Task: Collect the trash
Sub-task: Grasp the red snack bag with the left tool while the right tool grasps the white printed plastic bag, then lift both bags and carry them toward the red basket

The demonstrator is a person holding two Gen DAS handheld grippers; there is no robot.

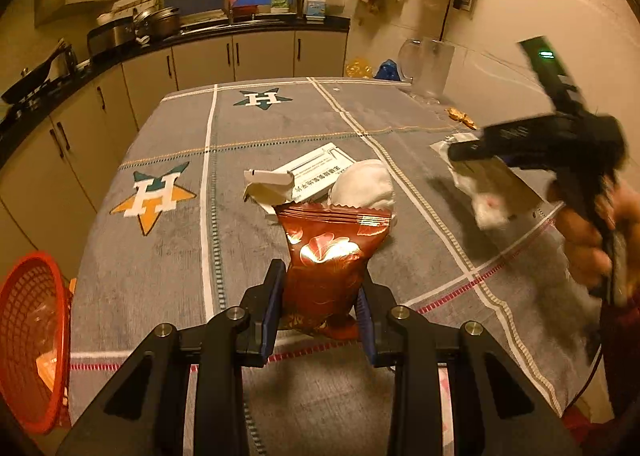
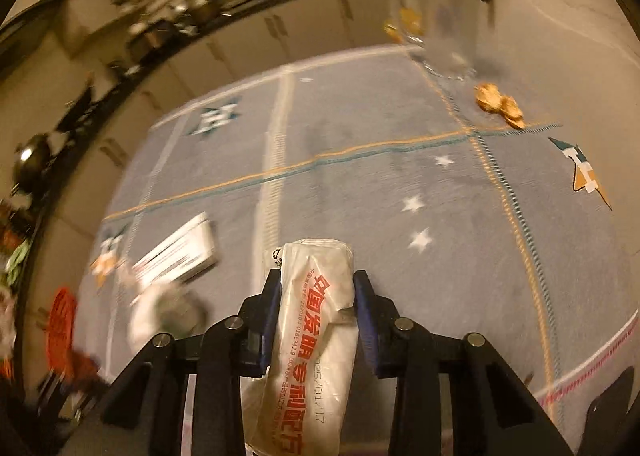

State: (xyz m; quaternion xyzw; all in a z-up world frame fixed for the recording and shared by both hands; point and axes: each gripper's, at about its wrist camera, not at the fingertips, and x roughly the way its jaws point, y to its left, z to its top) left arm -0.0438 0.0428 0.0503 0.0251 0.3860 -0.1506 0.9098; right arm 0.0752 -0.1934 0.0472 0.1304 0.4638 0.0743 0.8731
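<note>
My left gripper [image 1: 320, 288] is shut on a red snack bag [image 1: 330, 252] and holds it just above the grey tablecloth [image 1: 168, 264]. My right gripper [image 2: 316, 292] is shut on a white plastic wrapper with red print [image 2: 316, 332]; it also shows in the left wrist view [image 1: 488, 192], lifted over the table's right side. On the cloth lie a white carton [image 1: 304, 176], a crumpled white tissue [image 1: 362, 184] and a golden wrapper [image 2: 500, 104]. A red basket [image 1: 30, 336] hangs off the table's left edge.
A clear glass jug [image 1: 430, 68] stands at the far right corner. Kitchen cabinets and a dark counter with pots [image 1: 156, 22] run along the left and back. A wall is close on the right.
</note>
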